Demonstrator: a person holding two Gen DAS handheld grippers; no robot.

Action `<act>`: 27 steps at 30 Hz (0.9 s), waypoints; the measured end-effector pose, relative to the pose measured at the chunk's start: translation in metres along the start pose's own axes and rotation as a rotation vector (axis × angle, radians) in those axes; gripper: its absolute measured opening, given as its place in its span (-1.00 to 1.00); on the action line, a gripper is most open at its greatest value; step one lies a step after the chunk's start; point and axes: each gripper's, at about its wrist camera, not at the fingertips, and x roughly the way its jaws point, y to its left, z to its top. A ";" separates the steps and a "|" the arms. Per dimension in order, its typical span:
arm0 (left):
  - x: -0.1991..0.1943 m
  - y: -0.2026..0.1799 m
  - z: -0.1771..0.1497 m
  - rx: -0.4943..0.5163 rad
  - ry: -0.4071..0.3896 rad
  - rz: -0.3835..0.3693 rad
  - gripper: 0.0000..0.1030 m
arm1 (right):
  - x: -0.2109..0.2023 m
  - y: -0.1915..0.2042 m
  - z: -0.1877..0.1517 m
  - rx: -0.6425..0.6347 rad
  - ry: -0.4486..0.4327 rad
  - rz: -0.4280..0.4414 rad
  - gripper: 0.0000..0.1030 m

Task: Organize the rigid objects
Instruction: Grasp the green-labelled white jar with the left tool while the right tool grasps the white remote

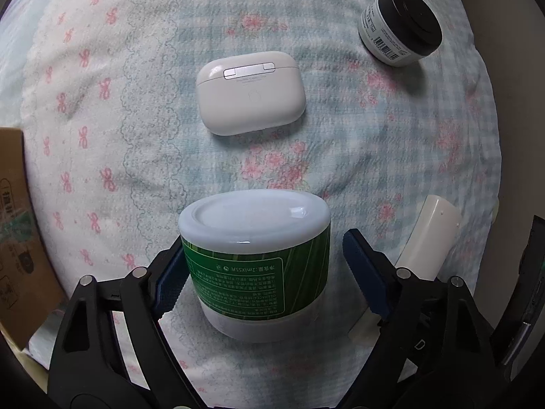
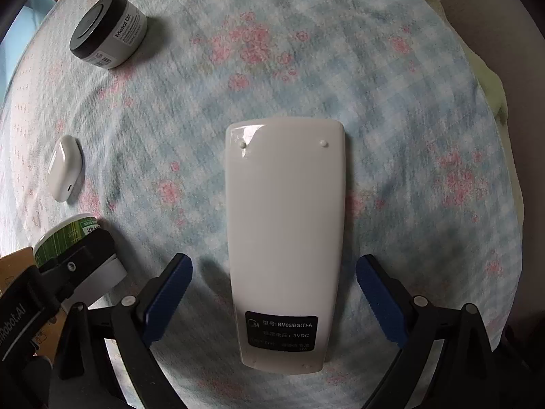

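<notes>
1. The left tool (image 1: 262,269) straddles the green jar (image 1: 255,259), jaws apart.
2. The right tool (image 2: 274,293) straddles the white remote (image 2: 284,235), jaws apart, not touching.
3. Earbud case (image 1: 250,92) and black-lidded jar (image 1: 400,27) lie scattered on the bedsheet (image 1: 136,102); nothing looks sorted yet.

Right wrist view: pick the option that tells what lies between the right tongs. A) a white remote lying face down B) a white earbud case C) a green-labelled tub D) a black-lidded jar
A: the white remote lies back side up, its black model sticker showing, between the open right tongs, with a gap on each side; the jar, the case and the tub sit off to the left.
</notes>
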 end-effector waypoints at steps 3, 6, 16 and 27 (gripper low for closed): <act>0.001 0.001 -0.001 0.013 -0.005 0.021 0.35 | 0.001 0.000 0.000 -0.006 0.003 -0.022 0.80; 0.001 0.004 -0.002 0.020 -0.007 0.012 0.33 | -0.001 -0.005 -0.001 -0.001 -0.008 -0.048 0.58; -0.003 0.000 -0.010 0.041 -0.016 0.020 0.32 | -0.013 -0.023 -0.009 -0.015 -0.035 -0.032 0.03; -0.033 0.010 -0.029 0.031 -0.054 -0.003 0.32 | -0.037 -0.055 -0.021 0.048 -0.071 0.071 0.03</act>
